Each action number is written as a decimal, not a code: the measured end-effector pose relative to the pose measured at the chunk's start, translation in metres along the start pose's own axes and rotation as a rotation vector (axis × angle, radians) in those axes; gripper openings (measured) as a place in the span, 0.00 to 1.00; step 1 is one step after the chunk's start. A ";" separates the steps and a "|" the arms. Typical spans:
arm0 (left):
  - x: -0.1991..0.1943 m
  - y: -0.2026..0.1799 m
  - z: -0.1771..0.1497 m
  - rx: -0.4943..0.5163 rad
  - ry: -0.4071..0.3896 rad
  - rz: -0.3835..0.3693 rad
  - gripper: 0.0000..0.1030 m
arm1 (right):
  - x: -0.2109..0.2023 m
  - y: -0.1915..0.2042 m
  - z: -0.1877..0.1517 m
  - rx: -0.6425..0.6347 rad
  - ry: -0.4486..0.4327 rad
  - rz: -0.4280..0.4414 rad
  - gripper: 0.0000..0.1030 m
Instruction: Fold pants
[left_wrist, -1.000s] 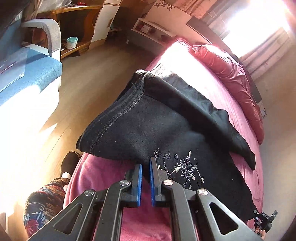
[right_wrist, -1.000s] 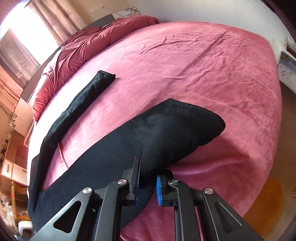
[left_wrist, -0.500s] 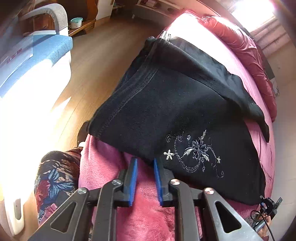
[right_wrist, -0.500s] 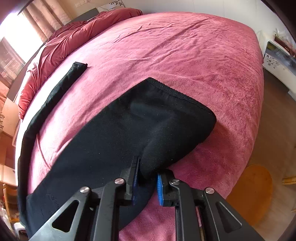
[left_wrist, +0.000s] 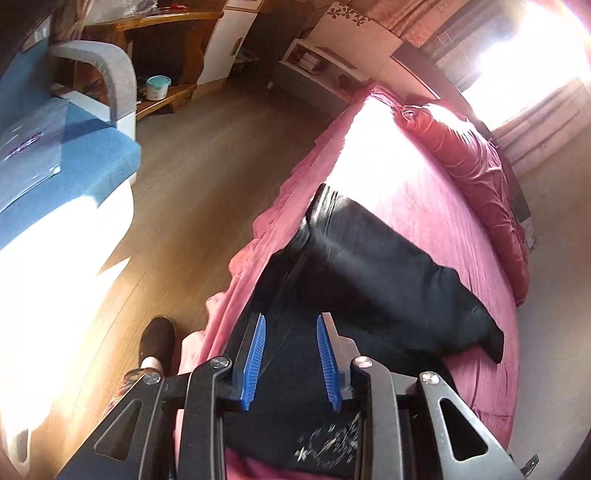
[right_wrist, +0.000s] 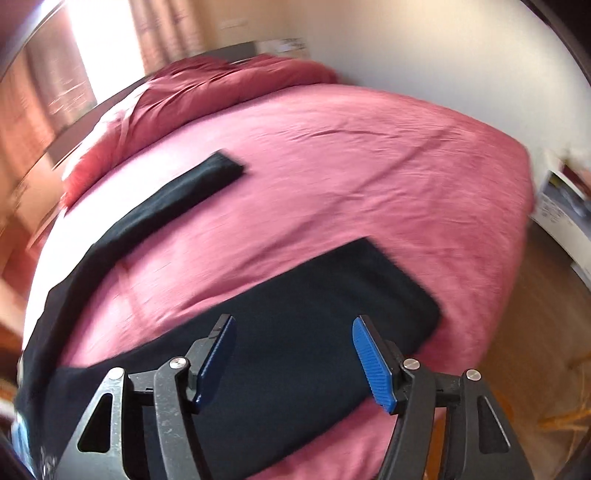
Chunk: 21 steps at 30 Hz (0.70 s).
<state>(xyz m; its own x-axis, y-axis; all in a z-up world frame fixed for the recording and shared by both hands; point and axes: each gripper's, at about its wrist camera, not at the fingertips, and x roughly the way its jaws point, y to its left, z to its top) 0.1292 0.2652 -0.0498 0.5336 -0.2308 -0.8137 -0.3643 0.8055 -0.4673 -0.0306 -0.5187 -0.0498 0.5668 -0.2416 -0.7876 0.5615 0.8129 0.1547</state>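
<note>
Black pants (right_wrist: 303, 354) lie spread on the pink bed (right_wrist: 369, 177), one leg reaching to 11 o'clock. Both left tongs (left_wrist: 290, 360) and right tongs (right_wrist: 293, 363) have just been opening and now stand apart, nothing between them. To fold well, smooth the near leg flat, then clamp the far leg's hem at 11 o'clock.

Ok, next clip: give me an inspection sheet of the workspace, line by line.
Surface: pink bed, cover lightly creased.
Job's things: black pants lying on the bed, legs spread apart, not yet folded; embroidered patch near the waist in the left wrist view.
Clutter: red quilt bunched at the head of the bed.
Grippers: left gripper and right gripper both open above the pants, jaws just been opening, nothing between the pads.
Cables: nothing seen.
Surroundings: blue sofa, wooden floor, wooden shelf, sunlit curtained window, person's shoe beside the bed.
</note>
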 end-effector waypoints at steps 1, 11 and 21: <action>0.015 -0.008 0.012 -0.012 0.007 -0.010 0.31 | 0.005 0.018 -0.004 -0.040 0.023 0.031 0.64; 0.135 -0.037 0.104 -0.111 0.128 -0.057 0.44 | 0.045 0.126 -0.045 -0.211 0.198 0.175 0.64; 0.214 -0.040 0.150 -0.179 0.170 0.027 0.44 | 0.082 0.144 -0.061 -0.200 0.308 0.150 0.65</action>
<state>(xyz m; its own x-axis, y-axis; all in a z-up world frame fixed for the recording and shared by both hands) 0.3726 0.2655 -0.1532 0.3912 -0.3113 -0.8661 -0.5139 0.7068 -0.4862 0.0597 -0.3896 -0.1281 0.4087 0.0329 -0.9121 0.3403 0.9218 0.1857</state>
